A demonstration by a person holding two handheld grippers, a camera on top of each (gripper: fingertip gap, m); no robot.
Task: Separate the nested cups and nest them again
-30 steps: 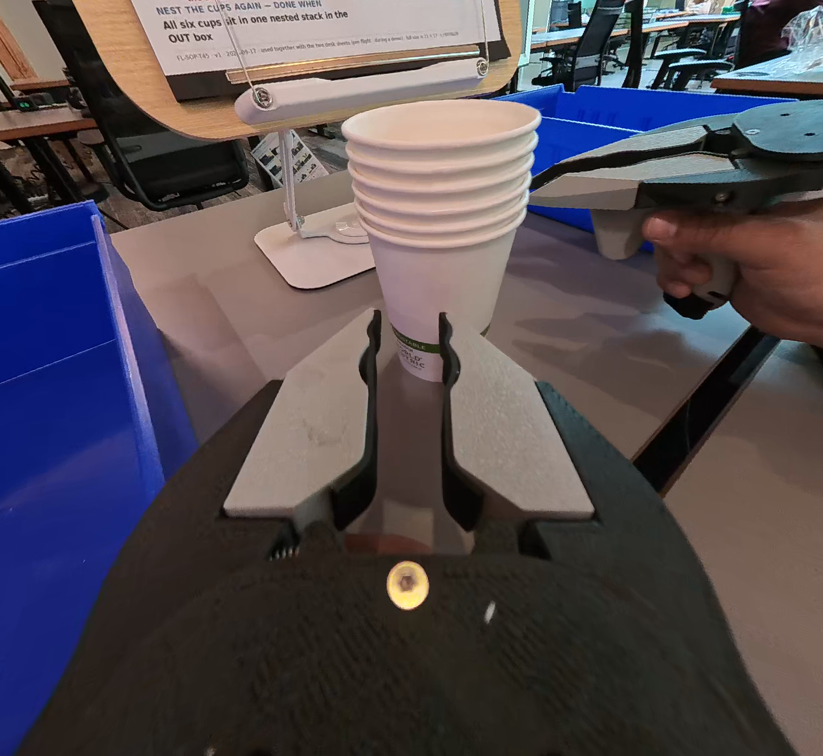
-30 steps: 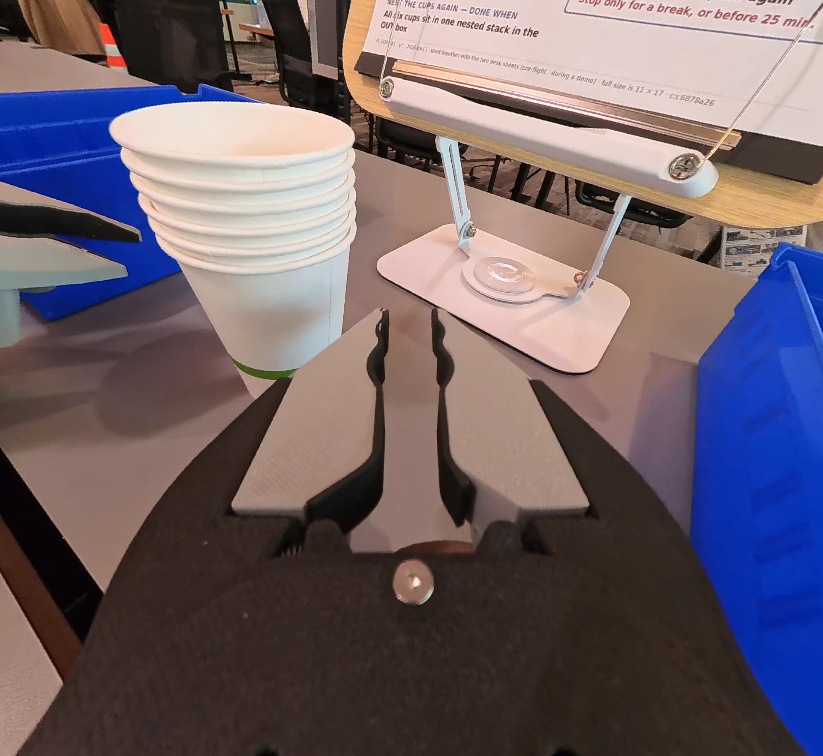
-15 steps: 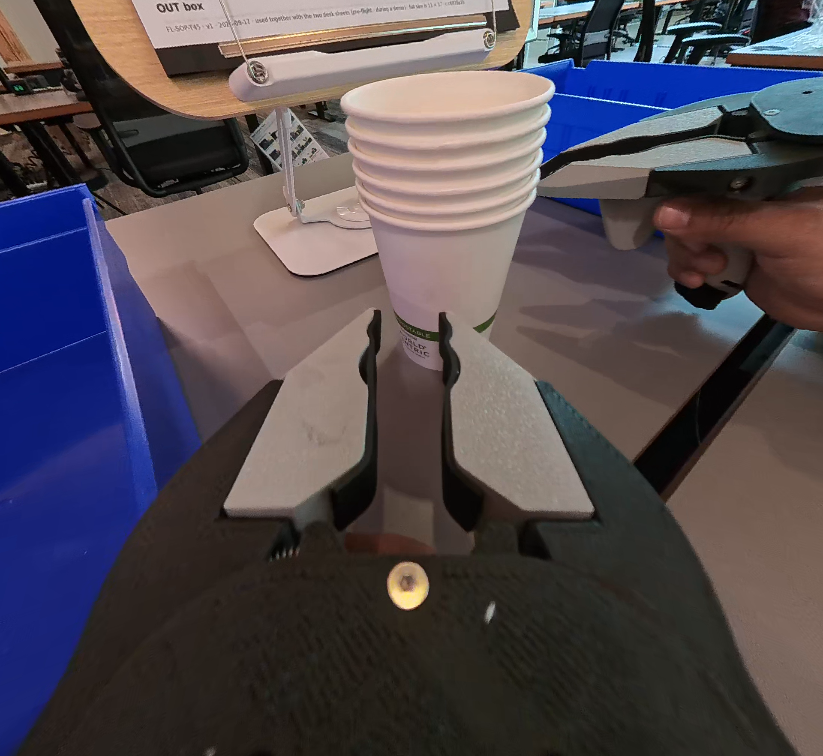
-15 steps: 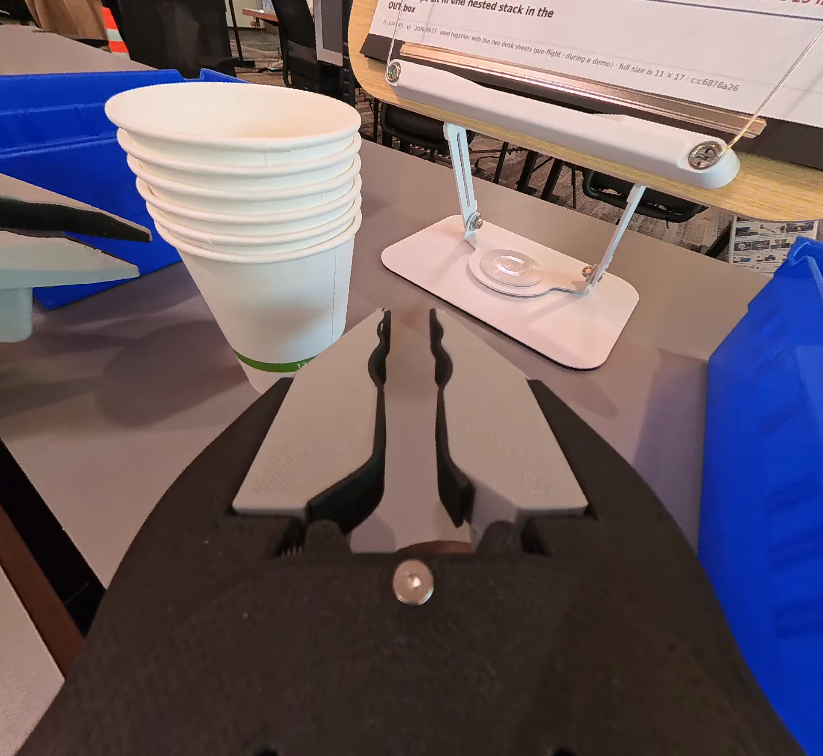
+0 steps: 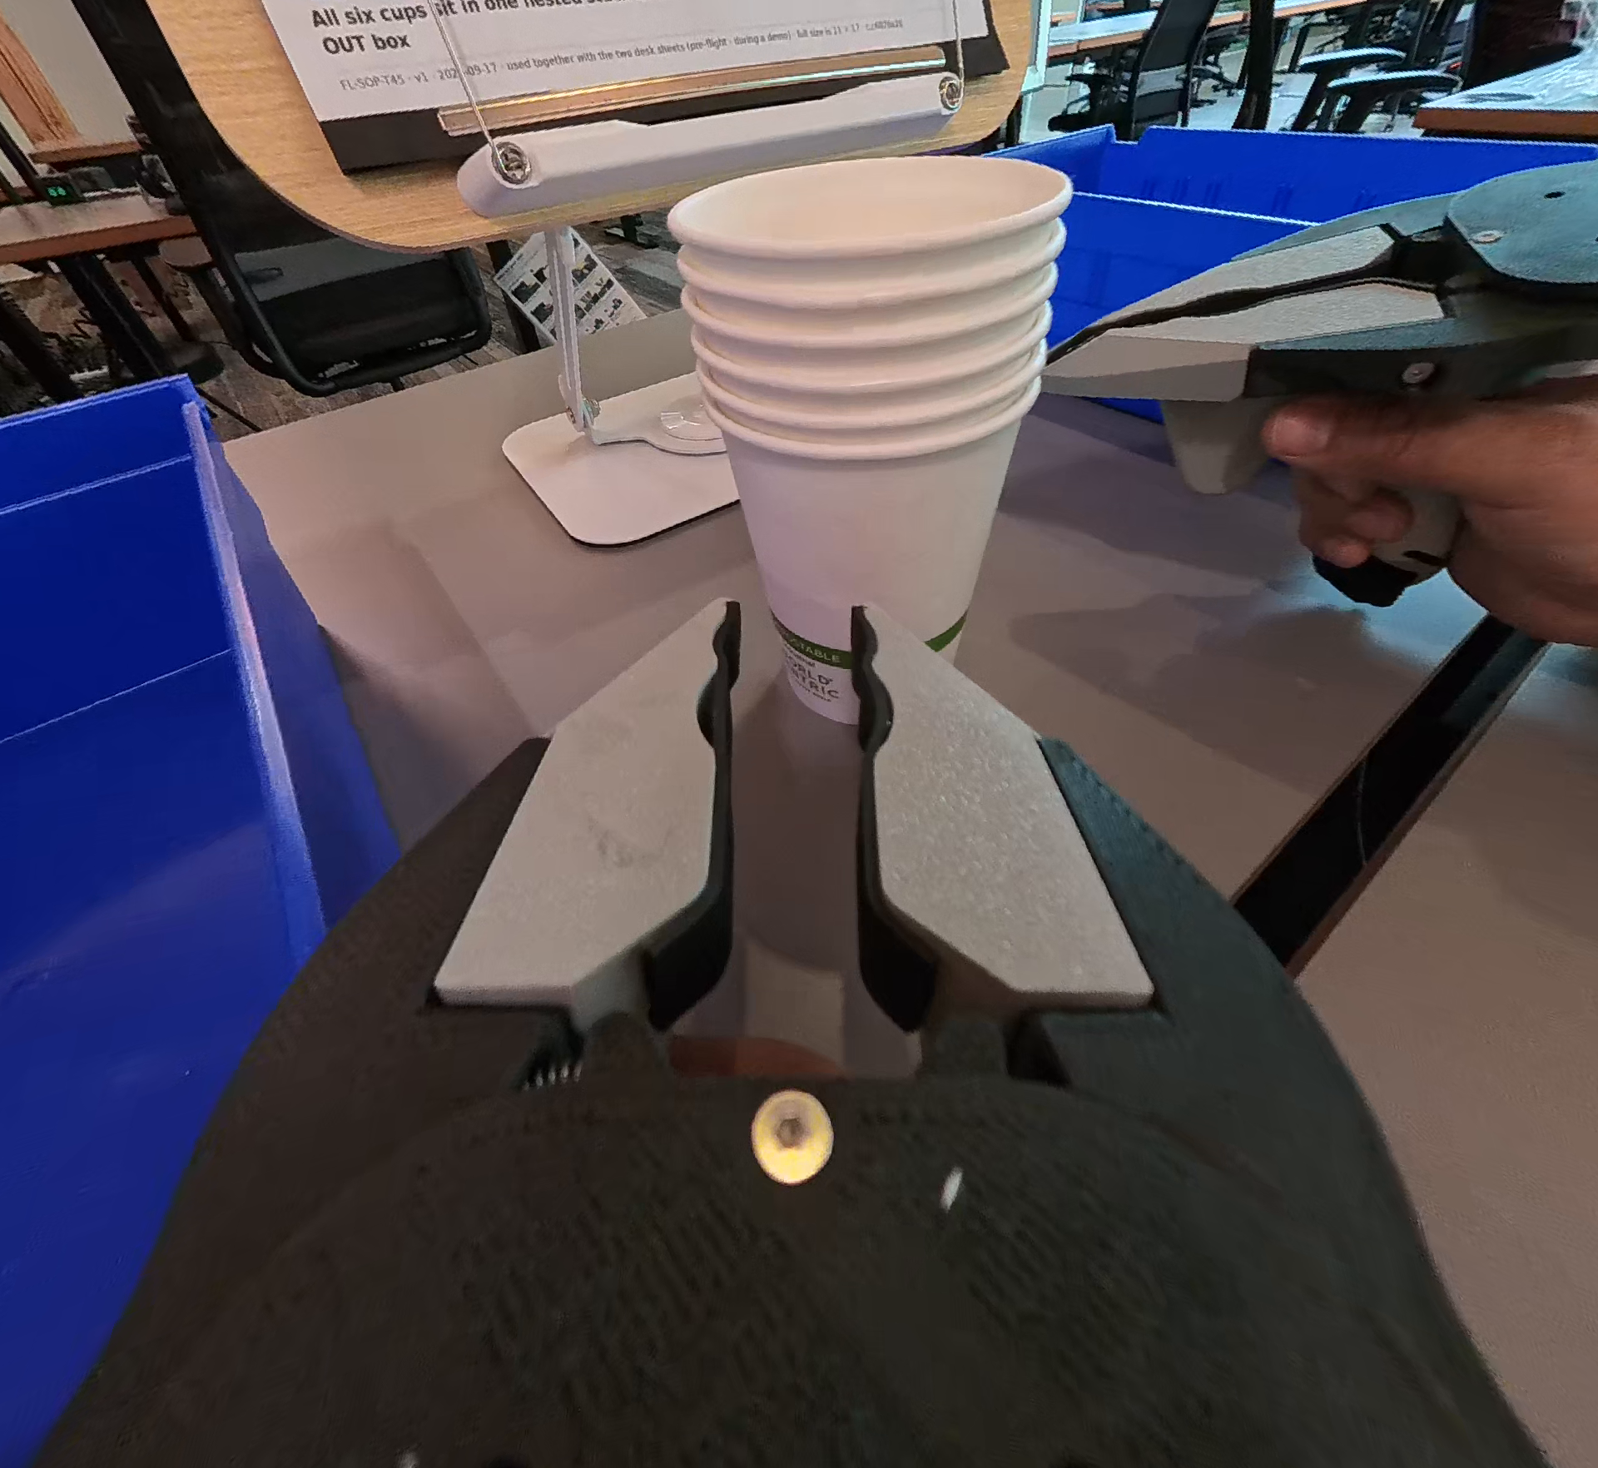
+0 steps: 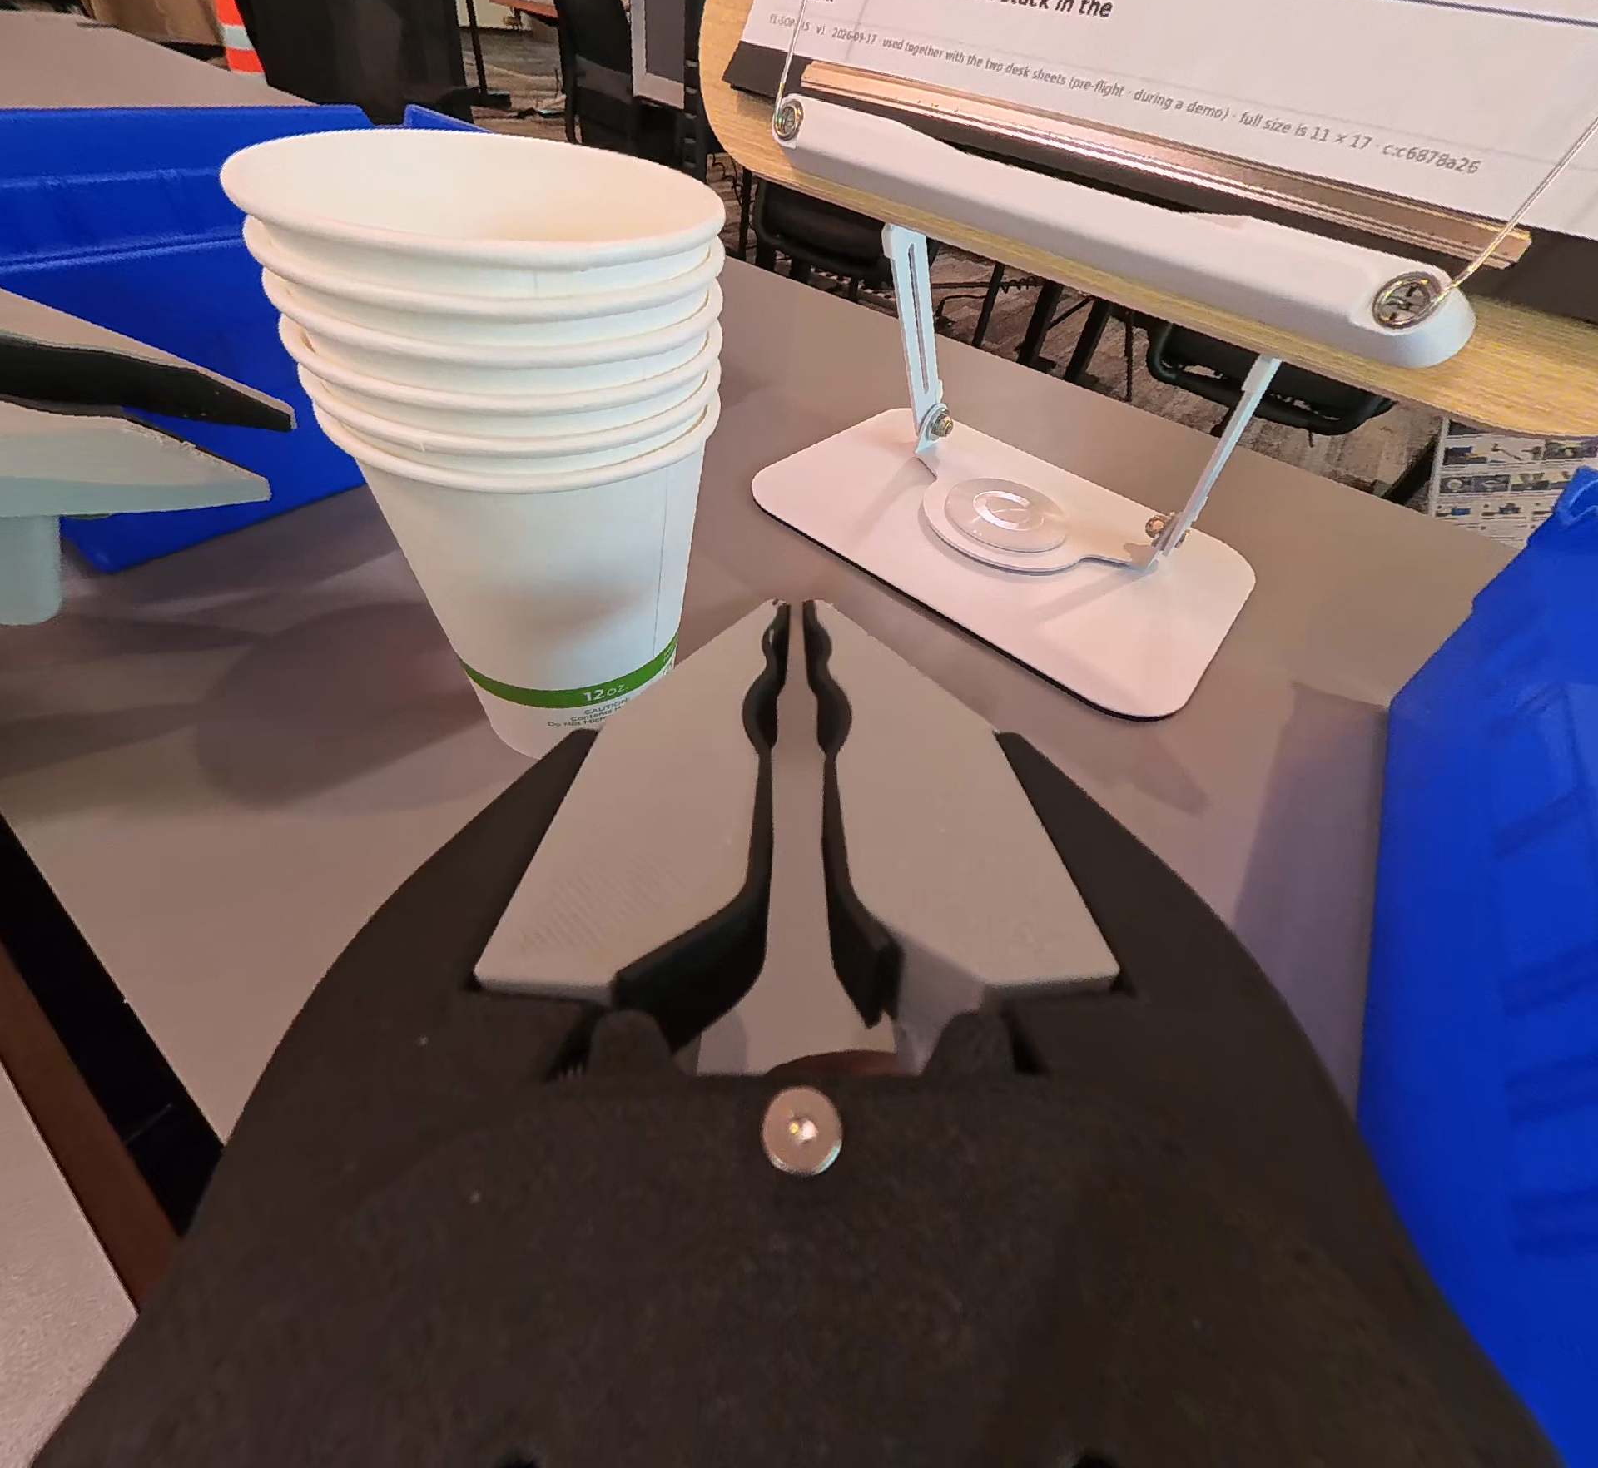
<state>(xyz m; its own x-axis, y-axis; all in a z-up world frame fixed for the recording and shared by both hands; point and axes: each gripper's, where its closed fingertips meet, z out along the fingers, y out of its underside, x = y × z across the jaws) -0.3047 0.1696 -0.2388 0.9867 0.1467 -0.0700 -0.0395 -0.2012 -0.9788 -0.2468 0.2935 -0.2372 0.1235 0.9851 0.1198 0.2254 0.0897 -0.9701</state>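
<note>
A nested stack of several white paper cups [image 5: 865, 406] with a green band near the base stands upright on the grey table [image 5: 432, 545]. My left gripper [image 5: 794, 622] is open by a narrow gap and empty, its tips just short of the stack's base. My right gripper [image 6: 795, 614] is shut and empty, to the right of the stack [image 6: 519, 475]. In the left wrist view the right gripper's tip [image 5: 1059, 359] sits at the stack's rims, touching or nearly so. The left gripper [image 6: 173, 423] shows left of the rims in the right wrist view.
A document stand with a white base [image 5: 605, 493] [image 6: 1038, 605] stands behind the stack. Blue bins sit at the left [image 5: 130, 692] and back right [image 5: 1254, 216] of the table, also seen in the right wrist view [image 6: 1487, 821]. The table edge [image 5: 1383, 778] runs at the right. A hand [image 5: 1470, 527] holds the right gripper. The tips of one gripper are about 15 cm away from the tips of the other.
My right gripper's jaws have closed from a narrow gap to shut. Both grippers have moved closer to the stack. The left gripper's gap is unchanged.
</note>
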